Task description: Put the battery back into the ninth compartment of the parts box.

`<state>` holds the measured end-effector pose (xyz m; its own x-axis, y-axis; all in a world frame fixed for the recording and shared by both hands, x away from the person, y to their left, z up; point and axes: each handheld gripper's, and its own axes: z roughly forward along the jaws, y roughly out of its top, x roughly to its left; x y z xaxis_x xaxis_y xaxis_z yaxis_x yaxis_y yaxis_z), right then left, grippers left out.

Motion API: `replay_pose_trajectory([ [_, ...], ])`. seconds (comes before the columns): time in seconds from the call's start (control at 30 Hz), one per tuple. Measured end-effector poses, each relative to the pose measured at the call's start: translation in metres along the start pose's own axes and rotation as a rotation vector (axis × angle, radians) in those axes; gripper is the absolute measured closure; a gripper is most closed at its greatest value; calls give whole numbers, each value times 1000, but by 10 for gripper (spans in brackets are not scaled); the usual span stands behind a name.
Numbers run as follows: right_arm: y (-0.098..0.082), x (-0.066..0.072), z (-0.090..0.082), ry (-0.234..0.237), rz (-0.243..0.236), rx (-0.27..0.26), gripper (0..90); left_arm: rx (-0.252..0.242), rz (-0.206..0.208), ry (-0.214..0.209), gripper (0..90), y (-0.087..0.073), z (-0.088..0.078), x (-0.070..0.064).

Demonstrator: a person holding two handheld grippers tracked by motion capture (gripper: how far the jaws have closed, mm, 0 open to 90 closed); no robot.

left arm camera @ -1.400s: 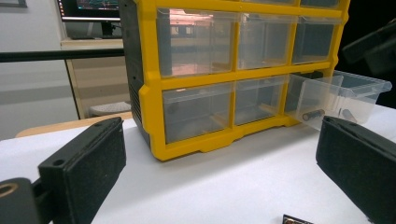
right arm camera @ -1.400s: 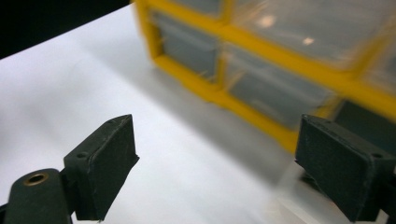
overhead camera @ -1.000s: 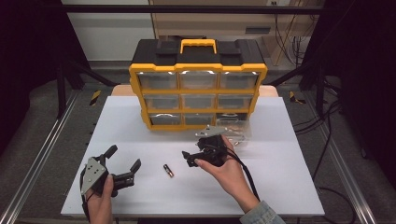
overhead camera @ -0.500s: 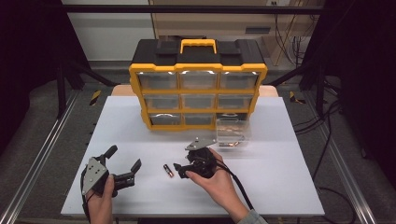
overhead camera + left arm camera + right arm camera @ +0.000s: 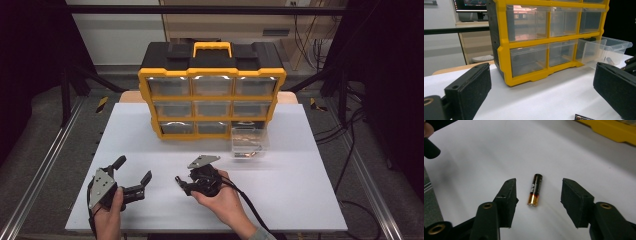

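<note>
An AA battery (image 5: pixel 535 192), black with a gold end, lies flat on the white table (image 5: pixel 300 195). My right gripper (image 5: pixel 539 187) is lowered over it, one jaw on each side, and the pads do not touch it. Its jaws have just been closing and still stand apart. From above, the right gripper (image 5: pixel 182 182) covers the battery. My left gripper (image 5: pixel 134 168) rests at the front left, jaws wide open with nothing between them. In the left gripper view (image 5: pixel 542 95) an end of the battery (image 5: pixel 584 117) peeks in at the bottom edge.
A yellow and black drawer organizer (image 5: pixel 212 90) stands at the back of the table. Its bottom right clear drawer (image 5: pixel 248 142) is pulled out with small items inside. Metal rails run along both sides of the table.
My right gripper has moved left and toward the person, down over the battery, and its jaws are narrower. The left gripper has stayed in place.
</note>
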<state>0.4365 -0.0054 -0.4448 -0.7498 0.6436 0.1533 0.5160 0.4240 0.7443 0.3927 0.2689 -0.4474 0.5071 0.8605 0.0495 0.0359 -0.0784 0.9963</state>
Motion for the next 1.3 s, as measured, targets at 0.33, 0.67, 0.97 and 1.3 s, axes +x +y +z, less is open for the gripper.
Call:
replay_pose_trajectory([
  [0.33, -2, 11, 13, 17, -2, 31, 576, 2, 0, 0, 14, 0, 1, 0],
  [0.67, -2, 12, 28, -5, -8, 52, 626, 3, -2, -6, 14, 0, 1, 0],
  [0.97, -4, 9, 43, -46, -14, 95, 667, 3, -2, -13, 15, 0, 2, -1],
  [1.3, -6, 7, 49, -63, -4, 118, 698, -14, -5, -29, 15, 1, 4, -1],
])
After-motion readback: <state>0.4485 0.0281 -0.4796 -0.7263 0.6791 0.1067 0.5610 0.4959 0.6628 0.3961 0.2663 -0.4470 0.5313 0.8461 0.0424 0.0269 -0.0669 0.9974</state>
